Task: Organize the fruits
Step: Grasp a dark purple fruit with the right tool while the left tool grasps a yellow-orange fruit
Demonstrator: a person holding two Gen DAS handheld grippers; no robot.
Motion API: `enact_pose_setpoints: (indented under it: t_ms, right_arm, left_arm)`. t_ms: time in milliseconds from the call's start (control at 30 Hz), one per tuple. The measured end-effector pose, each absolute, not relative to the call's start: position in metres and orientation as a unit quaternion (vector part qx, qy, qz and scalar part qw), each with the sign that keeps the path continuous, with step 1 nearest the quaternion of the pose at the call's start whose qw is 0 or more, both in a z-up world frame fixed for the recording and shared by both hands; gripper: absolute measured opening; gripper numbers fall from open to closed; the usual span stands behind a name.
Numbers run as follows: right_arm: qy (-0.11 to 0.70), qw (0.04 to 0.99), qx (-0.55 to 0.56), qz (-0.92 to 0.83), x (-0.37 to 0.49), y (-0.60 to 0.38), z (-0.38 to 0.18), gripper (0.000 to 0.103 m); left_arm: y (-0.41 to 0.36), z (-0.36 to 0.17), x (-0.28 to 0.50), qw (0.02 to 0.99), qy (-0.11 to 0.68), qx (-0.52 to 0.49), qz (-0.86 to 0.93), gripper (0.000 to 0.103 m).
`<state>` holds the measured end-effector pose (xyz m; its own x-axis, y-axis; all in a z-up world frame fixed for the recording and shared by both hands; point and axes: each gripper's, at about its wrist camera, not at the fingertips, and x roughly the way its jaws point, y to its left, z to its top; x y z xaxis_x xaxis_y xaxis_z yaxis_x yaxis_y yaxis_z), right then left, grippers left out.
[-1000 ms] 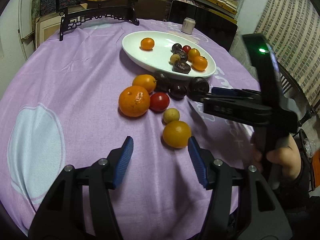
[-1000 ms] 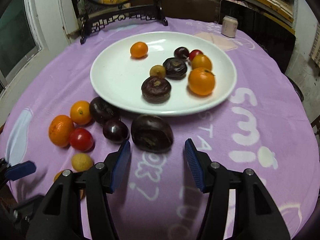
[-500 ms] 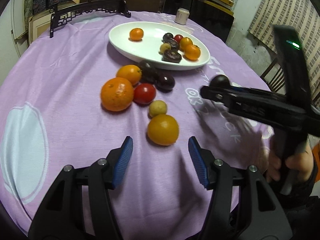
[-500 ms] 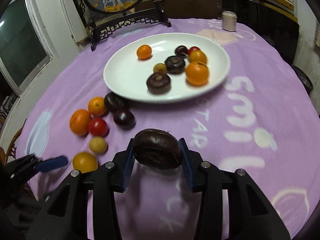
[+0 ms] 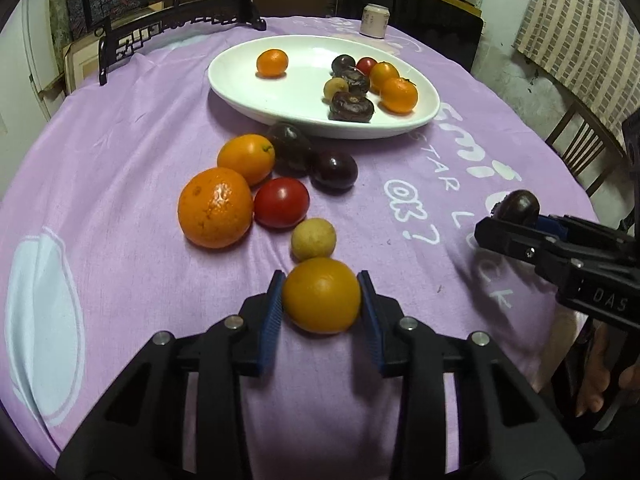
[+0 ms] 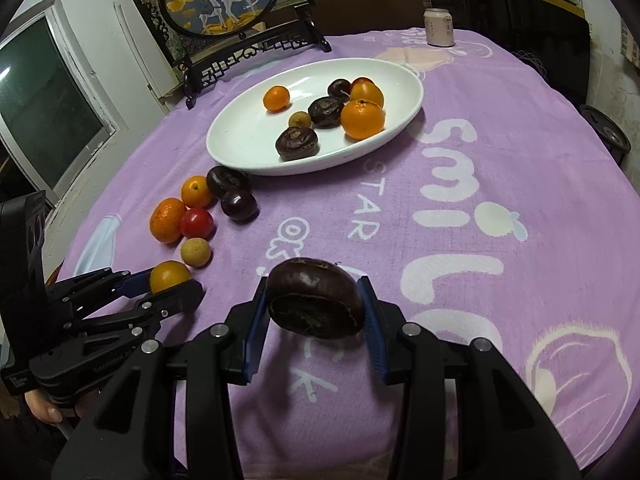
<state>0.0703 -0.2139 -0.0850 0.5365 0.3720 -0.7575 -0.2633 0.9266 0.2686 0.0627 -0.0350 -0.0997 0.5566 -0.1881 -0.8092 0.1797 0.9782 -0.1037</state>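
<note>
My left gripper (image 5: 322, 298) is shut on a yellow-orange fruit (image 5: 321, 295) that rests on the purple cloth. My right gripper (image 6: 314, 306) is shut on a dark brown fruit (image 6: 315, 303) and holds it above the cloth; it also shows in the left wrist view (image 5: 516, 206). A white oval plate (image 5: 280, 96) at the back holds several fruits. Loose on the cloth in front of it lie a big orange (image 5: 215, 207), a smaller orange (image 5: 246, 158), a red tomato (image 5: 281, 202), two dark fruits (image 5: 334, 170) and a small yellow fruit (image 5: 313, 238).
A drink can (image 6: 439, 27) stands at the far edge of the table. A framed round picture on a black stand (image 6: 224, 4) stands at the back left. A chair (image 5: 580, 148) is at the right of the table.
My left gripper moved forward and closed on the yellow-orange fruit. My right gripper picked the dark brown fruit off the cloth and lifted it back, away from the plate.
</note>
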Motion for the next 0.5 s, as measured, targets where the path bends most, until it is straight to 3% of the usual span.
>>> enact_pose_setpoints:
  t_ms: [267, 500]
  right_arm:
    - [0.440, 0.877, 0.068, 0.183, 0.070, -0.219, -0.081, 0.043]
    - [0.434, 0.876, 0.058, 0.202, 0.086, -0.208, -0.068, 0.043]
  left_arm:
    - [-0.015, -0.056, 0.057, 0.901, 0.419, -0.021, -0.114, 0.037]
    - [0.004, -0.019, 0.102, 0.917, 0.388, -0.022, -0.091, 0.037]
